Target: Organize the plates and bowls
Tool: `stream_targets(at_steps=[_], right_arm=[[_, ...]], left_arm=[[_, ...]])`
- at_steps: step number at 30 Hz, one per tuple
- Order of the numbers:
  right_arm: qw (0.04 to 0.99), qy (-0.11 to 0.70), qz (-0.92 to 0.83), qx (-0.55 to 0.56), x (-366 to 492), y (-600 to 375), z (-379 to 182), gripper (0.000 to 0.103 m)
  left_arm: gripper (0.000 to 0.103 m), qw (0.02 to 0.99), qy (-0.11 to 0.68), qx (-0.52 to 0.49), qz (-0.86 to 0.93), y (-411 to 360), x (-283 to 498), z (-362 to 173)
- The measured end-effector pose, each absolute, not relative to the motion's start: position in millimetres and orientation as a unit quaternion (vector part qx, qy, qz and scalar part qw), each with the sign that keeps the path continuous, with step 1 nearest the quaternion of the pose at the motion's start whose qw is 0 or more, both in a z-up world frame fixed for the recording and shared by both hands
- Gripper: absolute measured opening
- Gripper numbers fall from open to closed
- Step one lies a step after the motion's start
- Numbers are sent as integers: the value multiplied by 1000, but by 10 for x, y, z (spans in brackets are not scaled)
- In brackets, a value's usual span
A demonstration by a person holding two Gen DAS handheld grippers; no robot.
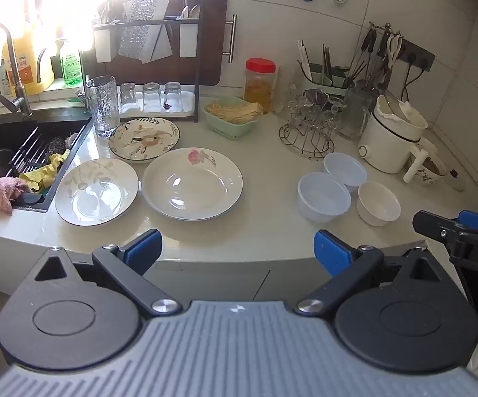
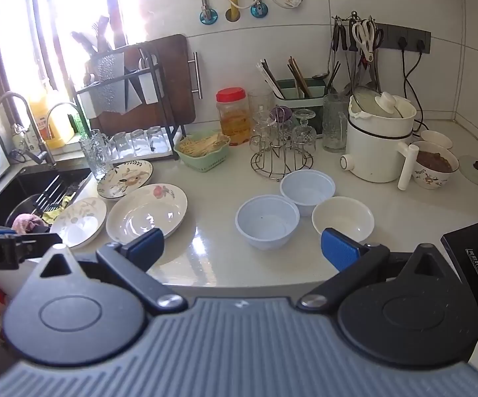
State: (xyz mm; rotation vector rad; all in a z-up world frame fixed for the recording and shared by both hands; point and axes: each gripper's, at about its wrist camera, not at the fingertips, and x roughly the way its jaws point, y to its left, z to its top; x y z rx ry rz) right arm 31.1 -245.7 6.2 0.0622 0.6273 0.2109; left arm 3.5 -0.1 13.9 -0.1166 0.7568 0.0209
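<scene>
Nothing is lifted yet; I judge this the opening step, choosing a first piece. My left tongs (image 1: 237, 248) hang spread wide and empty at the counter edge, the three plates just ahead: the rose plate (image 1: 192, 183) straight in front, the pale plate (image 1: 97, 191) to its left, the leaf plate (image 1: 144, 137) behind. My right tongs (image 2: 242, 248) are likewise spread and empty, with three bowls (image 2: 267, 221) clustered just beyond. Next I need a rim between the pads for stacking.
</scene>
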Motion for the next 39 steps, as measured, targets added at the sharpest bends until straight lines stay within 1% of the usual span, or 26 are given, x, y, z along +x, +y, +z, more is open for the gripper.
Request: stream_targets(at_steps=[7,18,27,39], right_arm=[[945,309,104,32,256,-2475,45,103],[947,297,116,31,188,-2417,70,103],[945,302,118,34,130,-2427,87,103],[942,309,123,39,115,-2442,130,103]], left_arm=[[100,931,361,-54,25,128,0,177],[100,932,358,-53,21,109,-112,181],[100,932,358,-60,20,73,-239,169],[100,925,375,-62,10,-23,-232,163]])
